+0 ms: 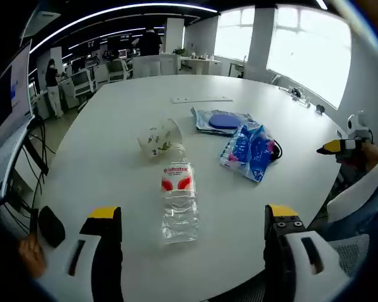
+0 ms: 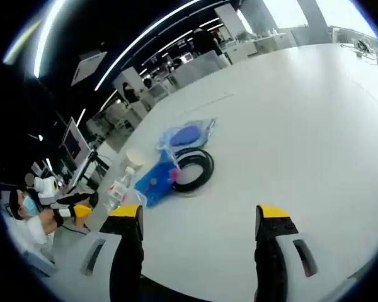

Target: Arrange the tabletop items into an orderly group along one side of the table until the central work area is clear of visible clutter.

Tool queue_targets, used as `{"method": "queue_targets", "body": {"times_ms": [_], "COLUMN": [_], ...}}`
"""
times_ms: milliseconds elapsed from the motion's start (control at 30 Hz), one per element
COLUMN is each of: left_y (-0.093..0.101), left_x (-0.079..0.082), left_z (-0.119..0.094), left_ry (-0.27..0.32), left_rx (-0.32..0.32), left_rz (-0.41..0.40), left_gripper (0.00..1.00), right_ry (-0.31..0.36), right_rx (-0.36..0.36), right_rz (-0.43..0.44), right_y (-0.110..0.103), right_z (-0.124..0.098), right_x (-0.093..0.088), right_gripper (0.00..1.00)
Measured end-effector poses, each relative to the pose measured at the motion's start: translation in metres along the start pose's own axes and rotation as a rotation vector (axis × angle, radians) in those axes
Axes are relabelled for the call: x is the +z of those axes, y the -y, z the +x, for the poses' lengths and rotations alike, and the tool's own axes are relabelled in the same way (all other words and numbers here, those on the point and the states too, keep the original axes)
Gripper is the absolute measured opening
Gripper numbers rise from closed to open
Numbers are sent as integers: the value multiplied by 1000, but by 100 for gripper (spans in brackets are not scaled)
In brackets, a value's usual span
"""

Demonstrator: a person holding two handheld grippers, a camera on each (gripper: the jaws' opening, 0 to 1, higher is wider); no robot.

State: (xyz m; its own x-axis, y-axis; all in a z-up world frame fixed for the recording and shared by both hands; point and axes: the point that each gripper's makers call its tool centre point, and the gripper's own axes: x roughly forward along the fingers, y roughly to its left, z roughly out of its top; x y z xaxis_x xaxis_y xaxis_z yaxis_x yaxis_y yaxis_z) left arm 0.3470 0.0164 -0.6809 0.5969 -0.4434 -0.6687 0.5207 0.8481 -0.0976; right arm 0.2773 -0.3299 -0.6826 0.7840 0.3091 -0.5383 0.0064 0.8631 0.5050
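Note:
On the white table (image 1: 113,145) a clear plastic bottle (image 1: 178,201) with a red label lies on its side, just ahead of my open left gripper (image 1: 192,220). A tipped paper cup (image 1: 159,138) lies past it. To the right lie a blue packet (image 1: 249,151) with a black cable beneath, and a clear bag holding a blue item (image 1: 222,121). In the right gripper view my right gripper (image 2: 198,217) stands open over bare table, short of a coiled black cable (image 2: 192,168), the blue packet (image 2: 154,182), the clear bag (image 2: 188,135), the cup (image 2: 135,157) and the bottle (image 2: 118,189).
A flat white strip (image 1: 201,99) lies farther across the table. The other gripper (image 1: 340,146) shows at the right edge of the left gripper view, and the left one (image 2: 69,202) with a person at the left of the right gripper view. Desks and people stand behind.

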Motion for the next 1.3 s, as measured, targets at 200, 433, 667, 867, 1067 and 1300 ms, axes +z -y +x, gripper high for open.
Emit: {"method": "queue_targets", "body": {"times_ms": [200, 433, 667, 867, 1067, 1300], "left_y": [-1, -3, -4, -3, -2, -8], "left_x": [1, 1, -2, -4, -2, -1], "left_z": [-1, -3, -4, -4, -3, -6], "left_ry": [4, 5, -3, -9, -6, 9], "left_rx": [7, 14, 19, 18, 16, 29], "left_rz": [-2, -4, -8, -10, -10, -24], "left_gripper": [95, 94, 94, 95, 95, 95], "right_ry": [-10, -17, -28, -34, -38, -45], "right_rx": [7, 15, 20, 30, 37, 41], "right_rz": [-3, 2, 26, 27, 41, 31], "right_y": [-1, -1, -1, -4, -6, -9], "right_z": [2, 4, 7, 10, 12, 16], "right_x": [-2, -5, -8, -9, -9, -6], "right_gripper": [70, 70, 69, 69, 68, 67]}}
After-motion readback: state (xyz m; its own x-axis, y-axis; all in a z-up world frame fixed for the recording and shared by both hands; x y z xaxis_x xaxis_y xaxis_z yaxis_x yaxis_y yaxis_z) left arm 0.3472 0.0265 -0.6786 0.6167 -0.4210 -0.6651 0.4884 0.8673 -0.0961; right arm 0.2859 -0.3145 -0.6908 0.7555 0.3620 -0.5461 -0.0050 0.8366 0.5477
